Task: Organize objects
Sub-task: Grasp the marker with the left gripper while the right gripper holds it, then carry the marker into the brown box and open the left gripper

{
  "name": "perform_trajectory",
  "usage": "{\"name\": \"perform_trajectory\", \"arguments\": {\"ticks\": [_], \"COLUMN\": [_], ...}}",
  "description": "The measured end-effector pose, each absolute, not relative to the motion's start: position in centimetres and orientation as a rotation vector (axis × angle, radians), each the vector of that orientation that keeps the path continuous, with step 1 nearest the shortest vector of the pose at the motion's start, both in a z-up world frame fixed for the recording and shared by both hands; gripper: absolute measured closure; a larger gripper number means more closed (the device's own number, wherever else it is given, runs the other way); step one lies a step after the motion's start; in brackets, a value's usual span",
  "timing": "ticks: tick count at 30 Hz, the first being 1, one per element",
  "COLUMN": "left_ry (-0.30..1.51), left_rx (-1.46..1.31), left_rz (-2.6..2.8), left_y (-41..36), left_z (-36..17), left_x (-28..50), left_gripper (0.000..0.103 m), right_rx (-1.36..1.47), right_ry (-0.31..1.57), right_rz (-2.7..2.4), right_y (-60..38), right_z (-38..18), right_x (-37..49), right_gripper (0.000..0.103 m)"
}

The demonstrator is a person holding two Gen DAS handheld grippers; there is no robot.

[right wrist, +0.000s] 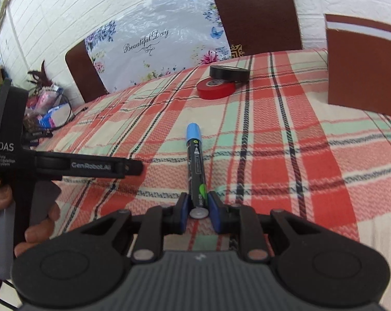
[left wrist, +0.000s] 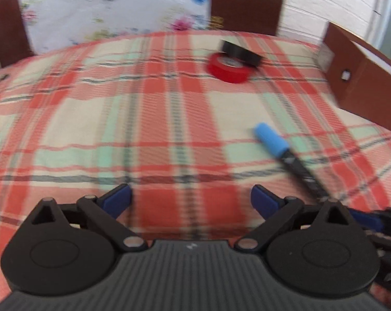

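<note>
Over the plaid-clothed desk (right wrist: 286, 134), the right gripper (right wrist: 198, 207) clamped a blue-capped black marker (right wrist: 195, 160), while the left gripper (left wrist: 191, 199) gaped wide, empty.

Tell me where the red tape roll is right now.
The red tape roll lies flat on the plaid cloth toward the far edge, with the black tape roll leaning on its far side, beyond the marker.
</note>
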State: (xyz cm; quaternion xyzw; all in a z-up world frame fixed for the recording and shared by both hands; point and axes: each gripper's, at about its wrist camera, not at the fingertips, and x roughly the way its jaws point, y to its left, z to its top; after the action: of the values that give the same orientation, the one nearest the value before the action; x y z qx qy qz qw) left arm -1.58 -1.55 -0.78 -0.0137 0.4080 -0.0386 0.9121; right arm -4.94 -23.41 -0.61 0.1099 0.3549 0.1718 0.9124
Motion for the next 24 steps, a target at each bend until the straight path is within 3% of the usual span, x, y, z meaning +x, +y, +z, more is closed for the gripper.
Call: {"name": "perform_trajectory", "arguments": {"ticks": [14, 17, 19, 21, 24], "left_ry": [1.019, 1.042, 1.040, 1.062, 1.052], "left_rx": [-0.253, -0.259, -0.238, -0.250, -0.254], "left_rz": [-0.318, -0.332, -0.336, -0.364, -0.396], "left_y": [-8.8, -10.1, -11.0, -11.6, -12.6], "left_z": [0.9, 0.9, 0.9, 0.9, 1.5], "left_x": [2.2, 2.9, 3.4, 3.9, 4.3], "left_gripper": [0.014, 0.030, 0.056, 0.074, 0.077], "right_rx": [0.440, 0.457, 0.475, 0.487, 0.497], "right_ry": [0.695, 0.688, 0.683, 0.675, 0.656], "right_rz": [0.324, 0.344, 0.355, 0.359, 0.342], "right_y": [-30.0, -30.3, -30.6, -31.0, -31.8], "right_z": [-1.9, -2.1, -2.1, -2.1, -2.0], "right_x": [-5.4, -5.5, -5.6, -5.8, -5.8], "right_gripper": [0.085, 0.085, 0.085, 0.085, 0.085]}}
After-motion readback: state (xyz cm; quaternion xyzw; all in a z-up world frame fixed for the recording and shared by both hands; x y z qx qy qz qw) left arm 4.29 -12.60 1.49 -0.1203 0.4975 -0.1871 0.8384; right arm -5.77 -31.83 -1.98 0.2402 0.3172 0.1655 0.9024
